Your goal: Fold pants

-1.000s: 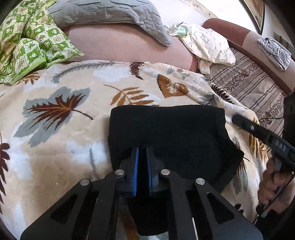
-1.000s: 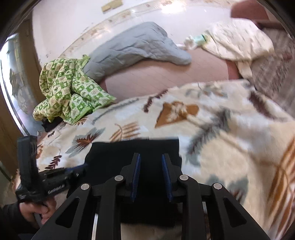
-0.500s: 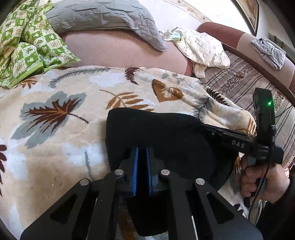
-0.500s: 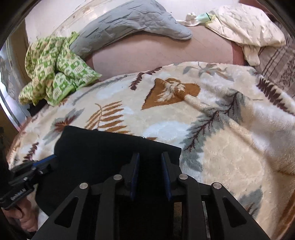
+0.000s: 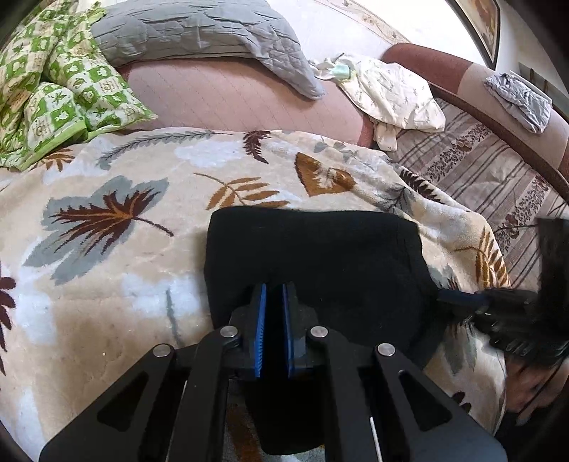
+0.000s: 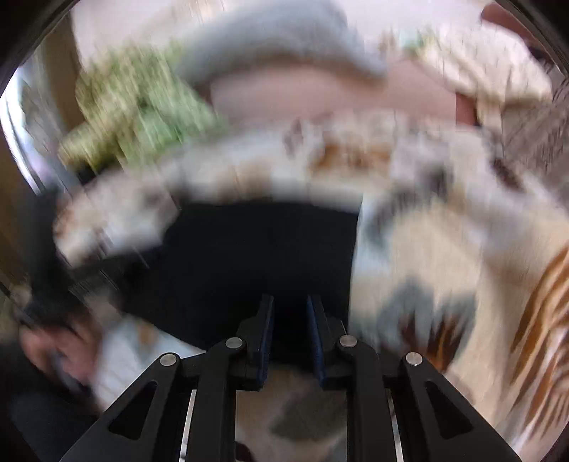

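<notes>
Lying folded into a compact dark block on leaf-patterned blanket (image 5: 106, 284), black pants (image 5: 320, 256) near the blanket's right-hand edge, far fold edge straight, near end running under the left gripper (image 5: 274, 295). Left gripper low over the near end of the pants, blue pads (image 5: 261, 320) drawn close with only a narrow slot between; black cloth visible in that slot, apparently pinched, though dark-on-dark makes the contact hard to confirm. Right gripper (image 6: 291, 309) seen clearly only in its own view, heavily motion-blurred; jaws set a little wider apart than the left pair, dark fabric behind and between them, but cannot tell whether cloth is actually clamped or merely lies beyond. From the left wrist view, right gripper showing as a blurred black shape at the pants' right edge, tip touching or just beside the cloth. Blurred hand (image 6: 53, 348) at lower left of the right wrist view. Beyond the blanket: green-and-white checked quilt (image 5: 60, 89) bunched at far left, grey quilted pillow (image 5: 199, 32) against the pink sofa back (image 5: 231, 96), cream printed cloth (image 5: 394, 92) heaped further right, striped sofa cover (image 5: 480, 170) running along the right, small grey garment (image 5: 519, 99) on the sofa's brown rim. Framed picture (image 5: 487, 25) at top right corner, partly cut off.
</notes>
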The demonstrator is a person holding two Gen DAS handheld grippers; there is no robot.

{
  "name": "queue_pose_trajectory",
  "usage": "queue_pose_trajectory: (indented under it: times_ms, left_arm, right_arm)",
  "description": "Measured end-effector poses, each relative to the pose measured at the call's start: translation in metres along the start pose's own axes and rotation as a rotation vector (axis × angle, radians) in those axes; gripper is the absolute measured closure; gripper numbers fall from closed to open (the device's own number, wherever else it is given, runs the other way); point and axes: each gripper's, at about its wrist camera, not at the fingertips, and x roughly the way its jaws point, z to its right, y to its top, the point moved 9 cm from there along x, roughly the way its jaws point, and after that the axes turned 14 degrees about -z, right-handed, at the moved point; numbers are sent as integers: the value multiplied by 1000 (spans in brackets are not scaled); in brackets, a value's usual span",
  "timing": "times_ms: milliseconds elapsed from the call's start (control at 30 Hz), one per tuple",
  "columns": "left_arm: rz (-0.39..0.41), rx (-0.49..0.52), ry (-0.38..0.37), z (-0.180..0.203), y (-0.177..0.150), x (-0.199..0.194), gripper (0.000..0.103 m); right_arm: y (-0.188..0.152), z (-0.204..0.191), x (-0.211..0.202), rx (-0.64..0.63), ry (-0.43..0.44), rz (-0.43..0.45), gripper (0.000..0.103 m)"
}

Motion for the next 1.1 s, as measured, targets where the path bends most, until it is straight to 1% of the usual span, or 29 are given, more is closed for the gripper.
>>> queue_pose_trajectory:
  times_ms: [33,100,167,200,267,300,333,367,400,433,467,500,533,600,767,800,867,900,967,1100]
  left_arm:
    - [1,1,4,1,0,-1,96]
    - [-2,-3,8,1,0,-1,96]
    - [-13,-9,2,1,0,-3,96]
    - [-21,-6,8,1,1,-7,96]
    - [-37,2,21,4,0,-16,96]
    - [-44,17,40,7,-2,-26,95]
    - [-47,29,56,9,-3,-32,92]
    - [-48,42,87,11,-5,-40,77]
    - [-46,48,133,11,-8,-50,39]
    - [-45,39,162,10,-11,-57,17]
    - [-43,27,168,9,-13,-63,0]
    - [-36,21,174,9,-17,-69,0]
    - [-39,20,194,8,-19,-72,0]
    - [-55,6,271,3,-26,-75,0]
    - [-69,12,310,6,-33,-79,0]
    - [-65,14,327,6,-34,-80,0]
    - [-64,21,332,8,-34,-82,0]
    - [-69,27,322,9,-35,-81,0]
    - [-74,33,321,11,-35,-82,0]
    - [-83,47,315,14,-36,-79,0]
  right_arm:
    - [1,1,-3,10,6,38,86]
    - [5,2,-11,35,27,48,86]
    - [3,7,-22,68,37,83,82]
    - [-1,11,-29,94,31,95,80]
    - [-12,18,-41,131,21,103,80]
    - [-19,19,-46,145,21,107,79]
    - [-26,20,-53,162,22,117,71]
    - [-31,20,-58,172,19,124,66]
    - [-34,19,-63,178,16,134,56]
    - [-36,16,-67,173,10,146,52]
    - [-37,14,-70,164,3,156,51]
    - [-37,10,-72,146,-8,167,48]
    - [-36,7,-74,132,-20,174,47]
    - [-36,0,-71,102,-48,176,47]
    - [-41,-20,-58,32,-78,143,47]
    - [-43,-24,-57,7,-102,142,47]
    - [-45,-29,-57,-33,-158,152,47]
    - [-45,-31,-58,-44,-173,157,47]
    - [-44,-34,-60,-58,-184,170,47]
    - [-43,-29,-62,-35,-185,179,47]
